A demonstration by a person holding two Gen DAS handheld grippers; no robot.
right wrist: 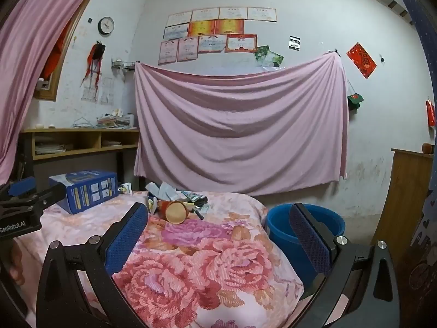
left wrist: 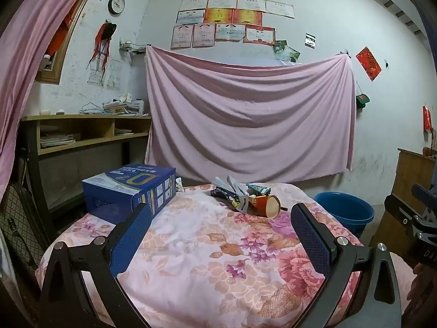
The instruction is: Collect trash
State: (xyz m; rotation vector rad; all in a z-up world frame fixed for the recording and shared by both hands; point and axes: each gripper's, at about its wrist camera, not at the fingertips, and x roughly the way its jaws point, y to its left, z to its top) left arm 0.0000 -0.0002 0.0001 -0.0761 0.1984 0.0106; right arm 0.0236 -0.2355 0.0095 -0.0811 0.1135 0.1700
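Pink floral quilt spread over a raised surface, seen from two hand-held grippers hovering above its near end. Left gripper with blue-padded fingers spread wide, nothing between them but quilt. Right gripper likewise gaping, blue pads apart and gripping nothing; quilt edge and bucket framed in the gap.

Small heap of trash at the far end of the quilt, well apart from both grippers: red paper cup lying on its side, open mouth turned toward the cameras, touching a dark printed snack wrapper and crumpled pale paper behind it. Same heap in the right wrist view, cup foremost, a thin dark stick-like piece beside it, too small to tell.

Blue cardboard box with white and yellow print at the far left corner of the quilt, apart from the heap. Round blue plastic bucket on the floor just beside the quilt's right edge, mouth open upward.

Behind, pale pink cloth hung across a white wall, certificates pinned above it, round wall clock to the left, wooden shelf unit with stacked papers below. Part of a hand at each view's edge, beside the other gripper's black frame.
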